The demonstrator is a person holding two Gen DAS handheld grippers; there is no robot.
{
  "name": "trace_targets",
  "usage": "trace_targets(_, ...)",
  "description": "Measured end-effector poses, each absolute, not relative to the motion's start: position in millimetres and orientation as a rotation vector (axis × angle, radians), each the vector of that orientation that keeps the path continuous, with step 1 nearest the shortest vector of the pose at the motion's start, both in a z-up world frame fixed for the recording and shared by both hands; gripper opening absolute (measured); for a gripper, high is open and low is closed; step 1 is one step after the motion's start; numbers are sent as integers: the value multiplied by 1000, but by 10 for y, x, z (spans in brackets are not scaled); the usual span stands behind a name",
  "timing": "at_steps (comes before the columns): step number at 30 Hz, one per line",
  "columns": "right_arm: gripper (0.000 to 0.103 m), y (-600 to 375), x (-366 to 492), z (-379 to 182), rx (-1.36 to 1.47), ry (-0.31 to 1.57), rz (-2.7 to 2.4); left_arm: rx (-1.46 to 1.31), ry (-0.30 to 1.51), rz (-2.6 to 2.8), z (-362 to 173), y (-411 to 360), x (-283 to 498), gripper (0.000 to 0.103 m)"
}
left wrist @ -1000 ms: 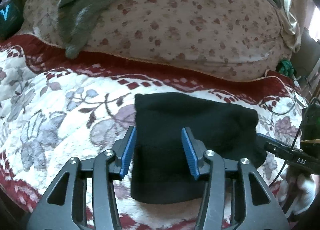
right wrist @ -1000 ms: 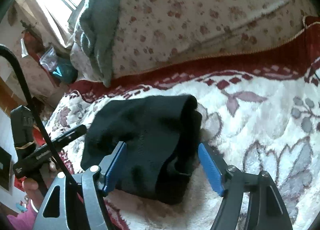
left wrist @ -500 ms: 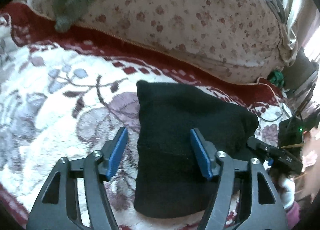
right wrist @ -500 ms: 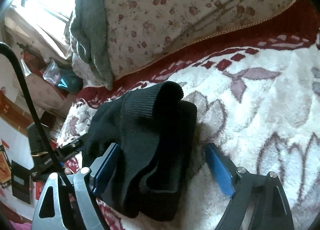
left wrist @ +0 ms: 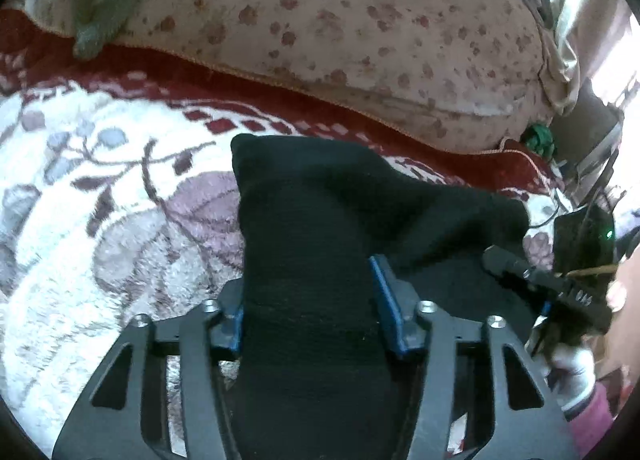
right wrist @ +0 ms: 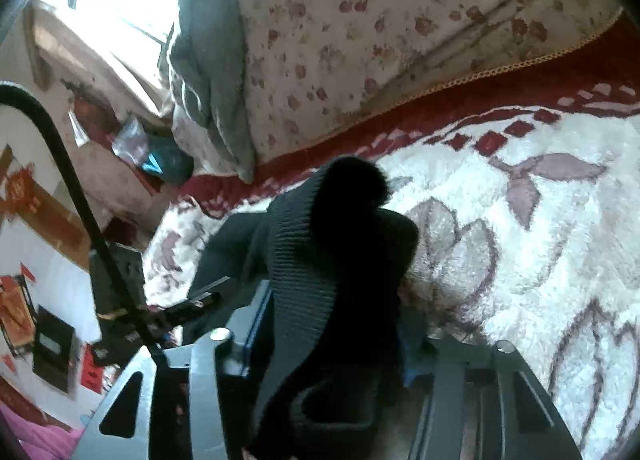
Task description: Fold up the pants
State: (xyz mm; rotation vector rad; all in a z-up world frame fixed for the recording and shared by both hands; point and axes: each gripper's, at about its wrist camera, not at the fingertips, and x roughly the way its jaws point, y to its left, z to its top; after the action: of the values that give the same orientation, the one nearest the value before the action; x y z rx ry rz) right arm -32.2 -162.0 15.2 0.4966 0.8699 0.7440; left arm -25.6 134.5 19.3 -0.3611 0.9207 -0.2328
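Black knitted folded pants (left wrist: 320, 244) are lying on the white plush floral bed blanket (left wrist: 120, 219), bunching up between both tools. Left gripper (left wrist: 308, 300) is clamping their near edge; right gripper (right wrist: 328, 336) is pinching the ribbed waistband (right wrist: 304, 268). Ahead, a spotted cream quilt (left wrist: 340, 19) is walling off the far side, while open blanket is spreading to the left gripper's left.

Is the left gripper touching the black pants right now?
Touching. In the left wrist view the left gripper has both blue fingers pressed against the folded black pants, the cloth filling the space between them.
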Motion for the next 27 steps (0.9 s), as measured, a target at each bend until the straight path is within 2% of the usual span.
trace_targets(3, 43, -1551, -392, 334, 451, 846, 756, -384, 905, -237, 293, 1421, -300, 38)
trace_targets(14, 42, -567, -380, 818, 435, 820, 921, -384, 797, -61, 926, 2403, -722, 38)
trace_targets(20, 42, 251, -321, 769, 410, 865, 1013, -426, 795, 64, 900, 3045, -982, 38)
trace_targets(27, 45, 903, -203, 422, 364, 970, 1035, -481, 851, 180, 508, 3527, -1047, 39)
